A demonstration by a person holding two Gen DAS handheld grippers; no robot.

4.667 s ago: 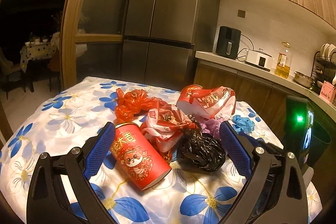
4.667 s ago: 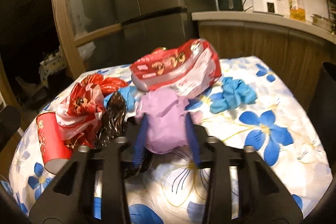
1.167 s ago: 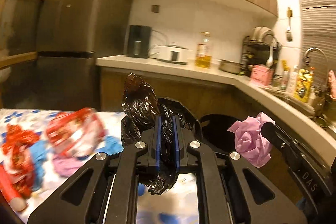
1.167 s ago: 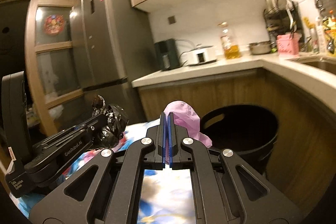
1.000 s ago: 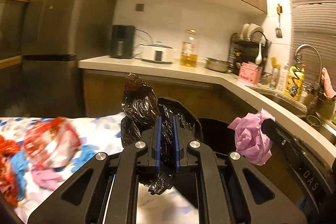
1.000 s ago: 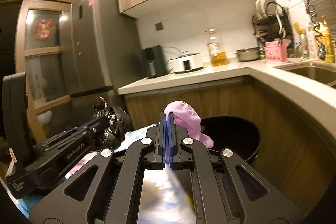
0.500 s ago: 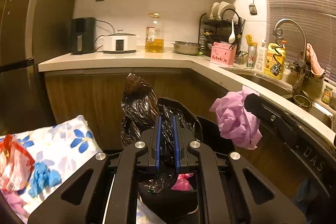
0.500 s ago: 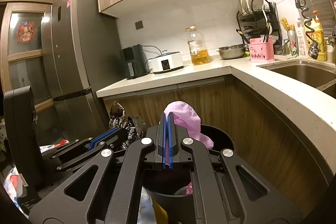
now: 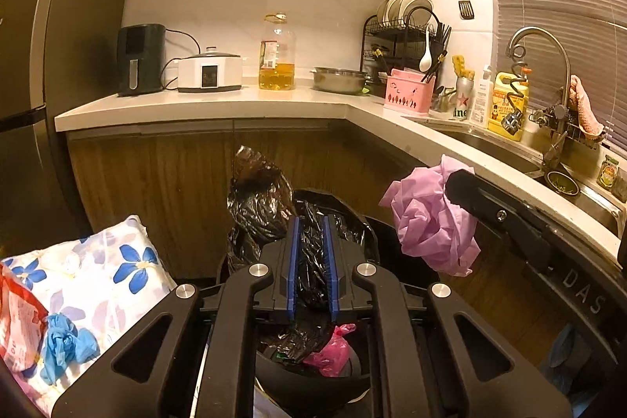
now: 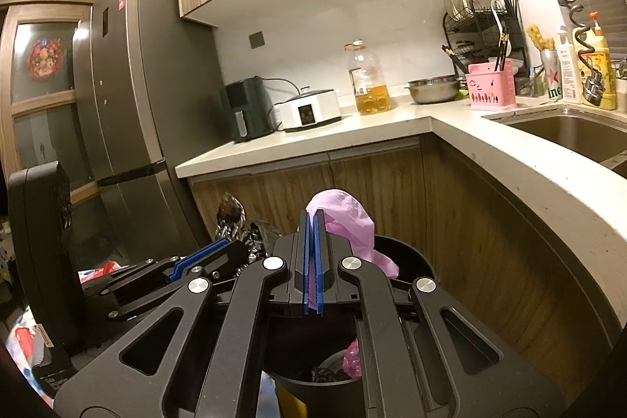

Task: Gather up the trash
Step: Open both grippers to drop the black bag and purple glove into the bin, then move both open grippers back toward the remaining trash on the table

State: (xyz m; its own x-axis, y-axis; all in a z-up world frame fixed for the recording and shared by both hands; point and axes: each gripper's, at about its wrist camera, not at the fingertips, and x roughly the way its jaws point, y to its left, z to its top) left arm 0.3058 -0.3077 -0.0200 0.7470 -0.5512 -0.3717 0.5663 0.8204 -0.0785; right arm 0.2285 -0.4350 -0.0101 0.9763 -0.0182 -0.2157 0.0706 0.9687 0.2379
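- Black crumpled plastic bag (image 9: 258,206): your left gripper (image 9: 311,261) pinches it above the trash bin (image 9: 407,261); light, limp, slippery film.
- Pink plastic bag (image 10: 345,222): your right gripper (image 10: 312,261) clamps it nearly shut over that bin; grip bunched folds, not loose edges.

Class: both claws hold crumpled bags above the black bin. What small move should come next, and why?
Probably open both claws. The left claw grips the black bag and the right claw the pink bag, both over the bin.
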